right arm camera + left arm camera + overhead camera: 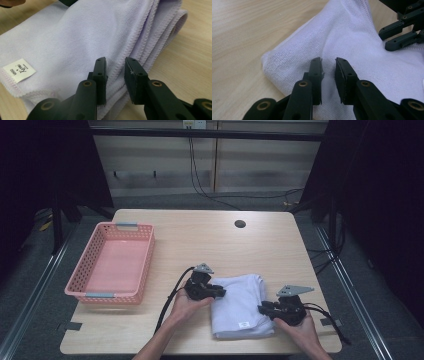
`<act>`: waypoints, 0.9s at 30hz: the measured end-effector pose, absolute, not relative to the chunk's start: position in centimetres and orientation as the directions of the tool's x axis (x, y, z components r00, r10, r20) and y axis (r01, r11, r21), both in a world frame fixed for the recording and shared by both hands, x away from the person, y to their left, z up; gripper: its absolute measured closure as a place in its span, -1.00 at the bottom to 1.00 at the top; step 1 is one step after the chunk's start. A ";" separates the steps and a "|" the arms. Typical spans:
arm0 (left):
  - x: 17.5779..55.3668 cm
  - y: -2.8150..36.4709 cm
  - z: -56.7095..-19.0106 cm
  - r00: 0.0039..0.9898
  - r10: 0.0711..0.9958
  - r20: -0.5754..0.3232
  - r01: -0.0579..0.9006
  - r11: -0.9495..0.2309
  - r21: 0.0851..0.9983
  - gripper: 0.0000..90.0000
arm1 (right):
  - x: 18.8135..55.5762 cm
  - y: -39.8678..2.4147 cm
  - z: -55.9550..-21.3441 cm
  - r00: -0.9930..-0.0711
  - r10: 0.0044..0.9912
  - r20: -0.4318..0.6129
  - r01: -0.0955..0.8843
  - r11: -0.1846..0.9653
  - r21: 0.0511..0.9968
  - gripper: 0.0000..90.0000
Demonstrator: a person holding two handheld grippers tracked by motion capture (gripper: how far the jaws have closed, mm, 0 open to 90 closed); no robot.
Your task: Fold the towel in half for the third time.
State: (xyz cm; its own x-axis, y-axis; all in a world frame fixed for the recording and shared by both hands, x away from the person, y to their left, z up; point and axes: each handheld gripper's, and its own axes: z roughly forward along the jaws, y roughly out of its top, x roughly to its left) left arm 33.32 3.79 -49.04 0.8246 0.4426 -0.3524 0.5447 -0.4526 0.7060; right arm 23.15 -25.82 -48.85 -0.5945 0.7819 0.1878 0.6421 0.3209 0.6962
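Note:
A folded white towel lies on the wooden table near the front edge, its small label at the near side. My left gripper is at the towel's left edge. In the left gripper view the towel creases up into the narrow gap of the left gripper, pinched there. My right gripper is at the towel's right edge. In the right gripper view the right gripper straddles the stacked hems of the towel, with the label to the left. The right gripper also appears far off.
A pink plastic basket with nothing in it stands at the table's left side. A round cable hole sits near the far edge. Cables trail from both grippers toward the front edge.

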 end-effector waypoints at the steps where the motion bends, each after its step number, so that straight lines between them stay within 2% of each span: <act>1: 33.2 3.9 -49.0 0.819 0.444 -0.363 0.552 -0.437 0.711 0.62 | 23.1 -25.8 -48.9 -0.600 0.779 0.184 0.635 0.324 0.701 0.55; 5: 32.6 4.6 -48.4 0.820 0.443 -0.362 0.549 -0.430 0.717 0.46 | 23.3 -26.1 -48.5 -0.594 0.777 0.211 0.640 0.297 0.708 0.27; 12: 31.8 7.0 -46.9 0.802 0.468 -0.371 0.570 -0.412 0.711 0.33 | 24.0 -26.9 -47.3 -0.590 0.775 0.228 0.621 0.255 0.741 0.12; 20: 29.0 9.2 -46.6 0.806 0.464 -0.368 0.567 -0.423 0.707 0.22 | 25.9 -27.8 -45.2 -0.588 0.781 0.211 0.577 0.223 0.785 -0.02; 27: 26.7 9.3 -46.9 0.801 0.449 -0.396 0.584 -0.436 0.685 0.10 | 28.8 -27.8 -45.5 -0.578 0.791 0.197 0.585 0.234 0.776 -0.15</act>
State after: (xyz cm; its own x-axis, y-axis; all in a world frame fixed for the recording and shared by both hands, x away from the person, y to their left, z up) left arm 26.73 9.30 -46.86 0.8008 0.4494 -0.3960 0.5835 -0.4362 0.6850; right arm 28.75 -27.82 -45.55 -0.5784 0.7915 0.1975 0.5852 0.2339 0.7765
